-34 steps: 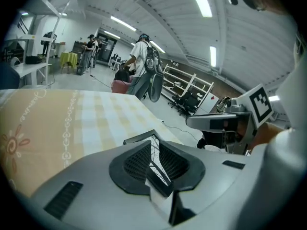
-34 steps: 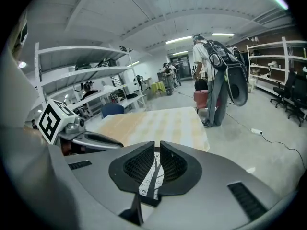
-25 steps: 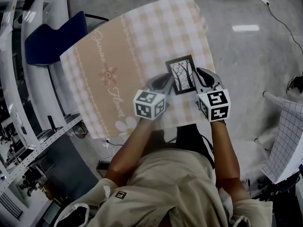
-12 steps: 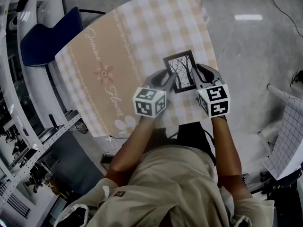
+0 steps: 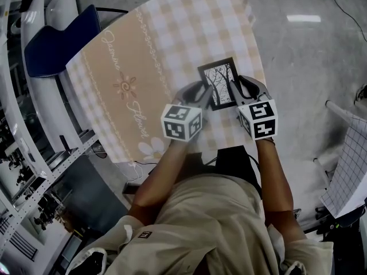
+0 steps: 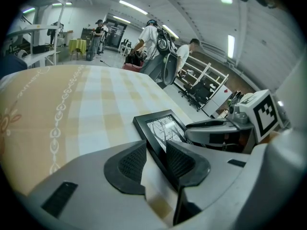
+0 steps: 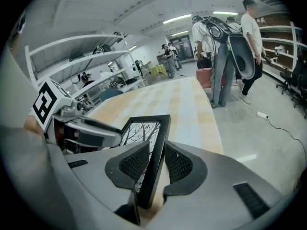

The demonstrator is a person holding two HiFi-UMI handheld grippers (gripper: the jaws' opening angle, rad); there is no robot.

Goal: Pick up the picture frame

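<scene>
A small black picture frame [image 5: 219,83] with a bare-tree print lies near the front right of the checked tablecloth [image 5: 172,33]. My left gripper [image 5: 202,98] is at its left edge and my right gripper [image 5: 235,93] at its right edge. In the left gripper view the frame [image 6: 160,127] has its left rail between the pads of the left gripper [image 6: 156,161], which is shut on it. In the right gripper view the frame [image 7: 149,137] stands edge-on between the ribbed pads of the right gripper [image 7: 156,163], pinched on both sides. Whether the frame is off the cloth I cannot tell.
A blue chair [image 5: 57,42] stands at the table's far left, next to white shelving [image 5: 17,125]. A white gridded panel [image 5: 350,176] is at the right over the grey floor. People [image 6: 153,37] stand in the background. The table's front edge is just under my grippers.
The head view has shifted a little. Both grippers stay at the frame's two sides, and the frame shows no clear movement on the cloth.
</scene>
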